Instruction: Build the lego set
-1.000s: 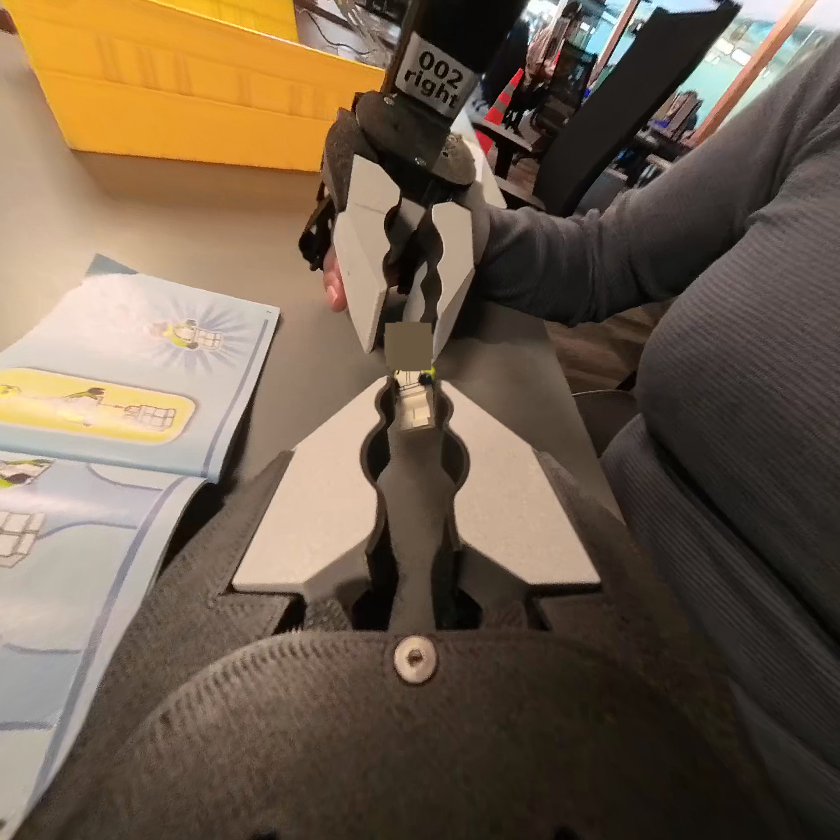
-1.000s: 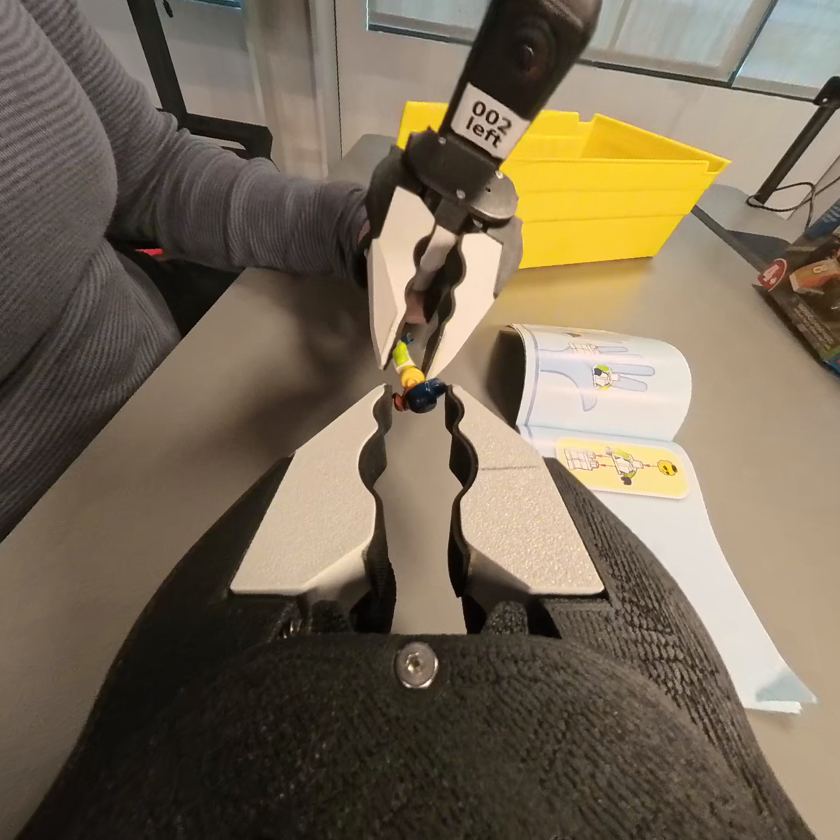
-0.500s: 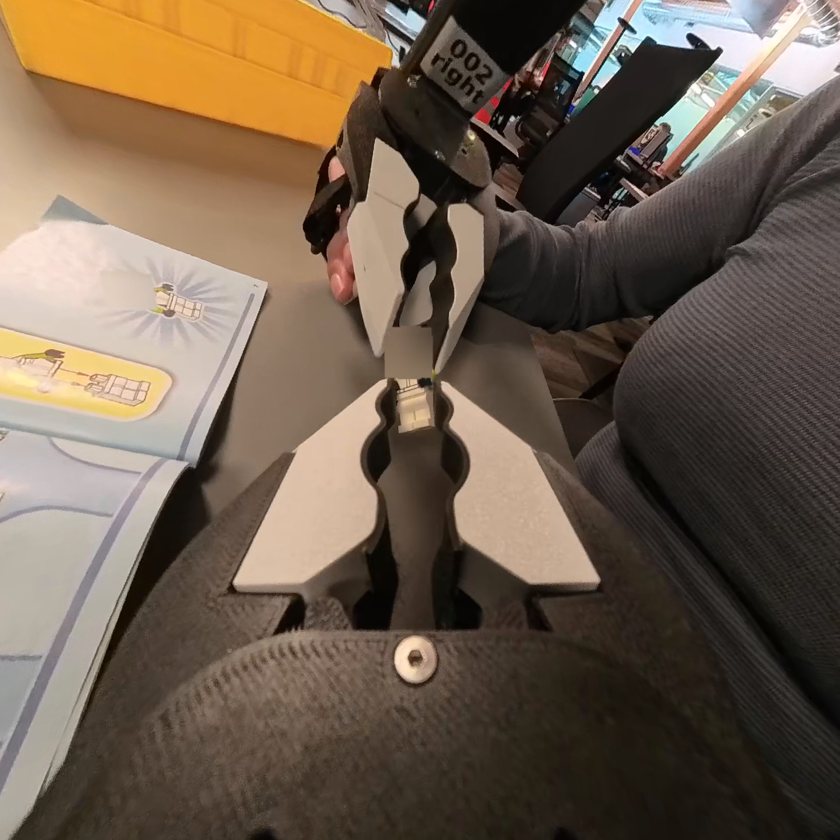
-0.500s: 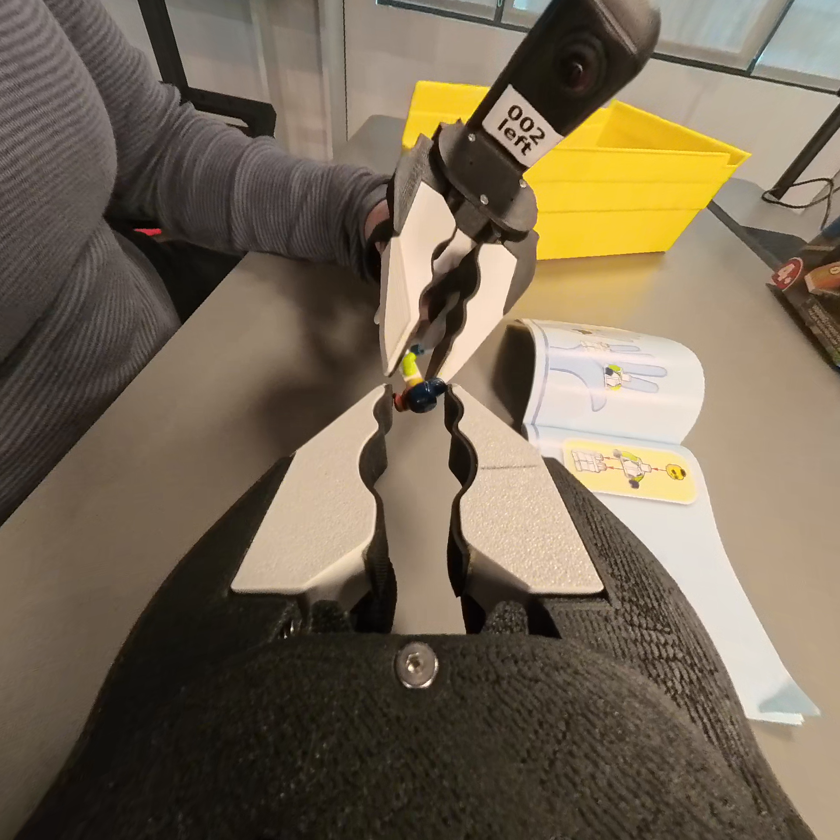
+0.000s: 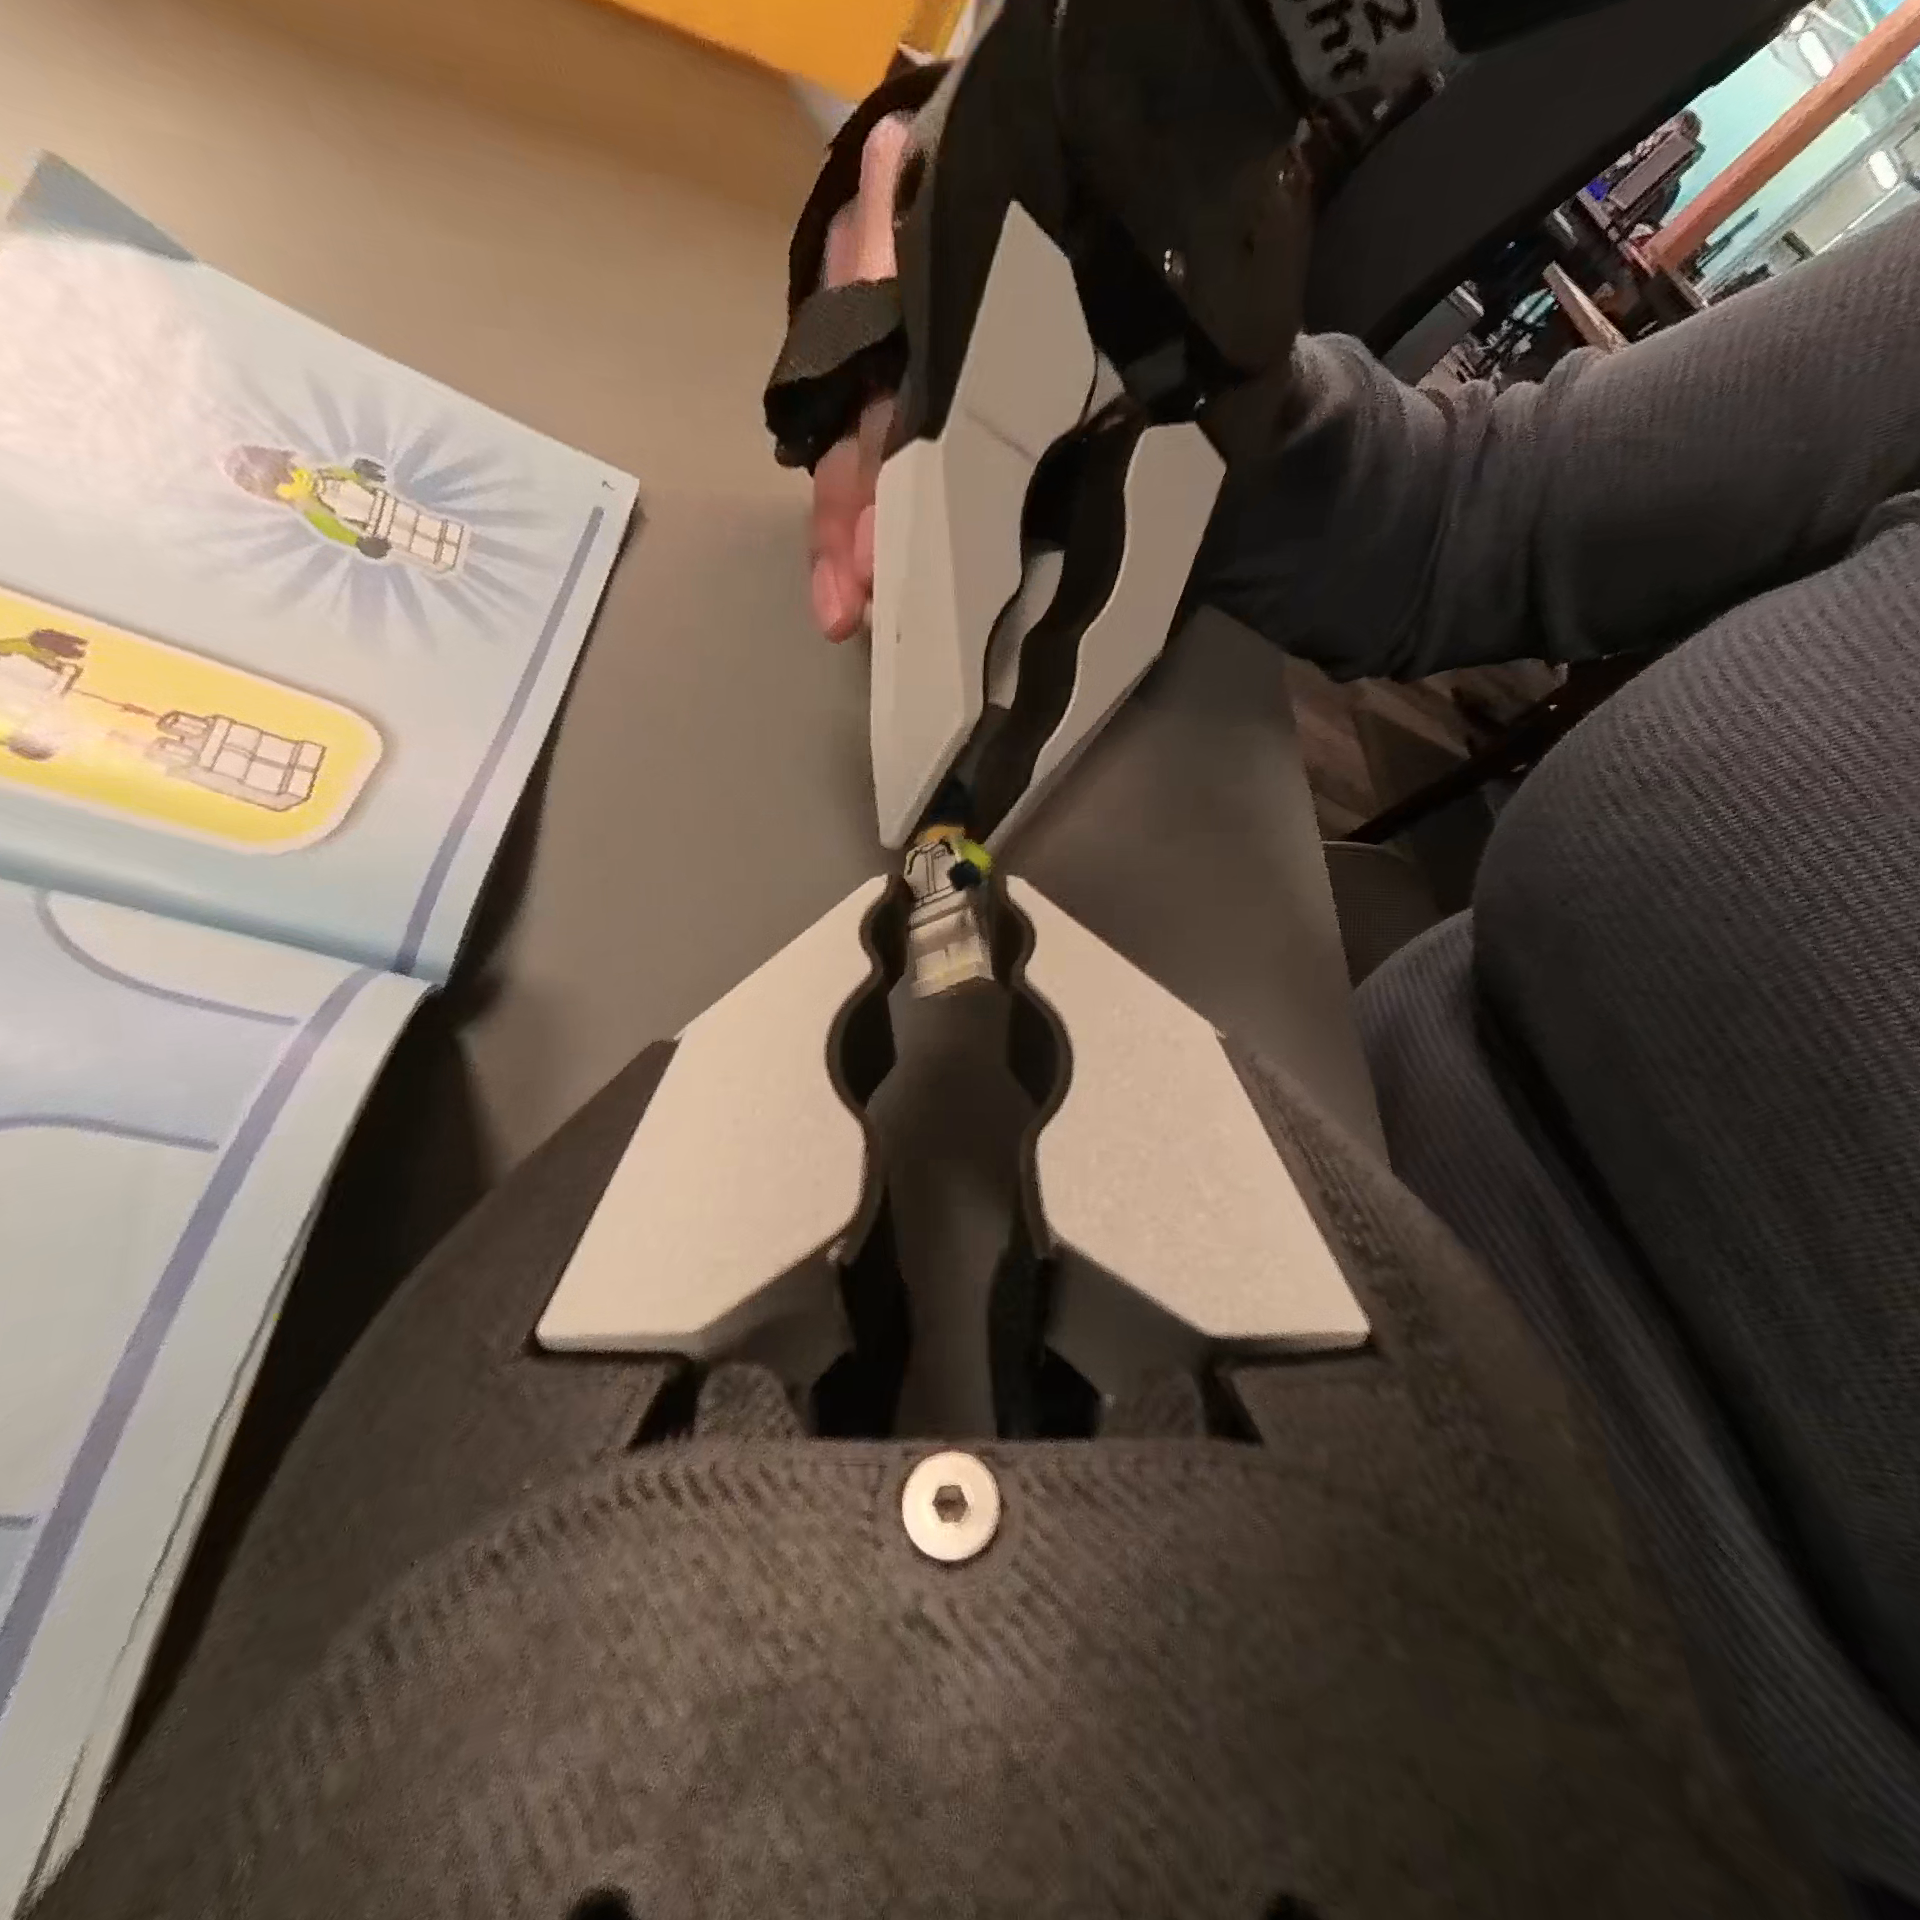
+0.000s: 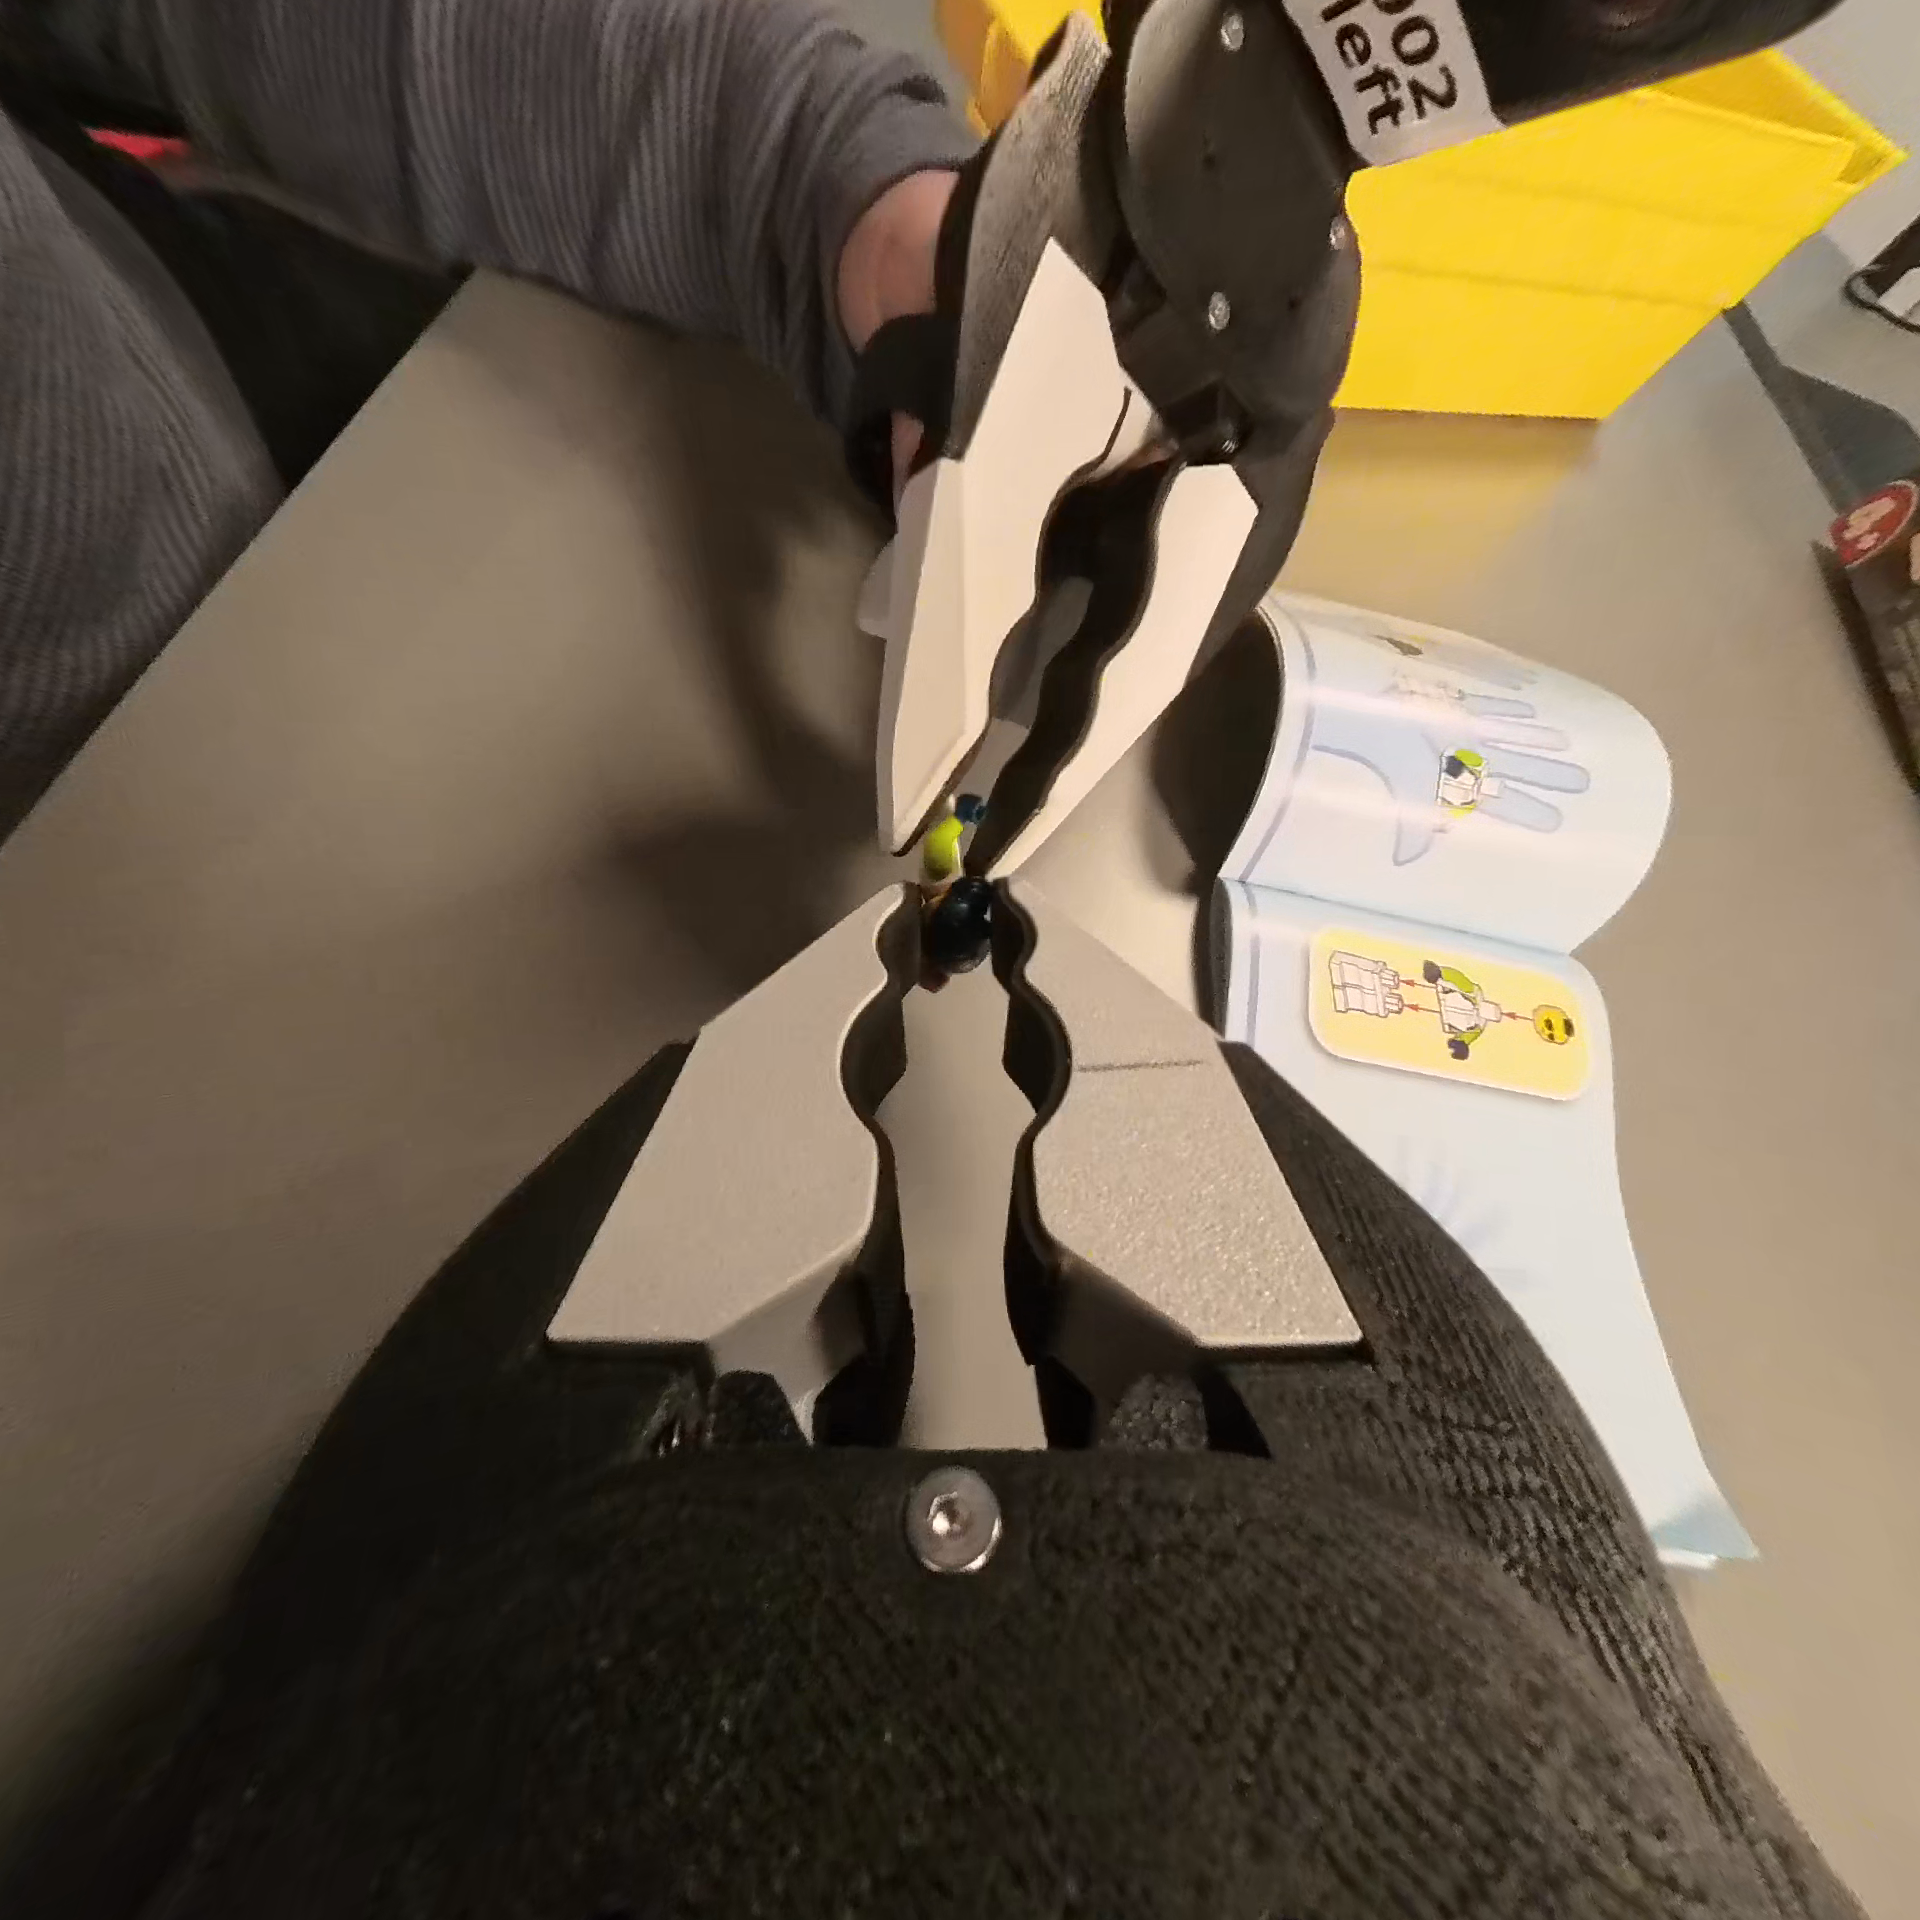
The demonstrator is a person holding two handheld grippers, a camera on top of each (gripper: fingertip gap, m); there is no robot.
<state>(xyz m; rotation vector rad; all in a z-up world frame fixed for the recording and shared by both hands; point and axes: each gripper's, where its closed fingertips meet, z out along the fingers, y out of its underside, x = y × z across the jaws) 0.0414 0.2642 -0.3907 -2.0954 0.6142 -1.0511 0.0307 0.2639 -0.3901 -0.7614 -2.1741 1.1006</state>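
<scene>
Closed up since the earlier frames: tips of both grippers now almost touching, each tilted more steeply toward the other.

Left gripper clamped nearly shut on the white legs of the toy figure, held clear above the desk. Right gripper narrowed to a small gap around the dark round head piece, set against the top of the figure.

Judged step: seating the head piece on the neck.
- Keep both grippers in one line.
- Push straight along the figure, without twisting.
- Hold the legs firmly so the body cannot pivot.

Seen only in left wrist view: white legs and torso front. Seen only in right wrist view: head piece and lime-green arm.

Farther off in both views: open booklet, then yellow bin at the desk's rear.
</scene>
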